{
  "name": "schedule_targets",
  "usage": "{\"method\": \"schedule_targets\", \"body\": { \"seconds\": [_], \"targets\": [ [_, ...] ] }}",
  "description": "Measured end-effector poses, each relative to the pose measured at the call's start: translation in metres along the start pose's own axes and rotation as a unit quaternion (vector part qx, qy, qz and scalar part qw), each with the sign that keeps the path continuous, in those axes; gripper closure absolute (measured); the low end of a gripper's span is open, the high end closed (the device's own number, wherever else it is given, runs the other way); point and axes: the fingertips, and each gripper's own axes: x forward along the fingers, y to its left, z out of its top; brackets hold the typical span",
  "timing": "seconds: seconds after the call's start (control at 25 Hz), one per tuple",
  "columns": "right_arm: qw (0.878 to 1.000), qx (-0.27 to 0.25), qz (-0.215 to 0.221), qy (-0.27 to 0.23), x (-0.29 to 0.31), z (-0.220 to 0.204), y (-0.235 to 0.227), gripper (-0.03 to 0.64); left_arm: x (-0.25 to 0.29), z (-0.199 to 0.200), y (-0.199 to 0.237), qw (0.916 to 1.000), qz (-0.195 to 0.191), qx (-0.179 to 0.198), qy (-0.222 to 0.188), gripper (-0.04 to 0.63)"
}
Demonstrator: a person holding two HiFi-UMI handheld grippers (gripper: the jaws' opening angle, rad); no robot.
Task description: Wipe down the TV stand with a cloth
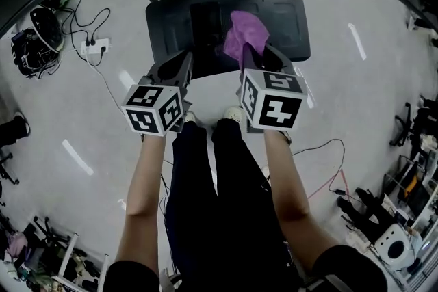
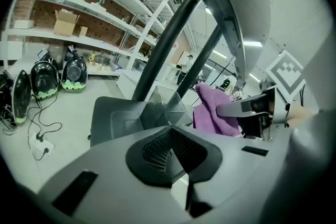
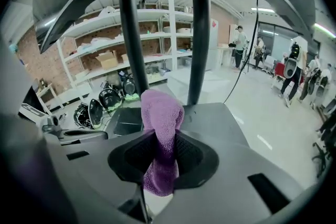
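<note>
Right claw (image 3: pixel 160 157) pinches purple cloth (image 3: pixel 161 113) over TV stand (image 1: pixel 280 17) — left claw (image 2: pixel 173 152) closed.

Purple cloth (image 3: pixel 160 134) bunched upright in R claw (image 3: pixel 160 160), over dark-grey TV stand base (image 1: pixel 284 20) on floor.

We stand on the floor (image 1: pixel 356 99) with the TV stand (image 1: pixel 287 17) just ahead of our feet. The left gripper (image 1: pixel 179 66) and the right gripper (image 1: pixel 262 58) hang side by side over its near edge. The cloth (image 1: pixel 245 37) sits between the right gripper's jaws, above the stand's base. A power strip (image 1: pixel 94 46) lies on the floor well to the left, and shelves (image 2: pixel 79 8) stand behind the stand.
</note>
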Motion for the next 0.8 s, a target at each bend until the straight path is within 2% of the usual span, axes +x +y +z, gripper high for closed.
{"method": "schedule_targets", "body": {
  "seconds": [0.24, 0.4, 0.52, 0.8],
  "targets": [
    [0.998, -0.020, 0.023, 0.049, 0.037, -0.010, -0.023, 0.514, 0.019, -0.001, -0.012, 0.9998, 0.017, -0.013, -0.007, 0.589],
    [0.995, -0.008, 0.069, 0.074, 0.063, -0.014, -0.016, 0.514, 0.021, -0.003, -0.011, 0.9990, 0.028, -0.031, -0.019, 0.589],
    [0.992, -0.018, 0.093, 0.089, 0.080, -0.015, -0.008, 0.514, 0.022, -0.006, -0.006, 0.9982, 0.047, -0.034, -0.018, 0.589],
    [0.986, -0.035, 0.115, 0.120, 0.106, -0.016, 0.002, 0.514, 0.017, -0.003, -0.010, 0.9964, 0.071, -0.039, -0.026, 0.589]
  ]
}}
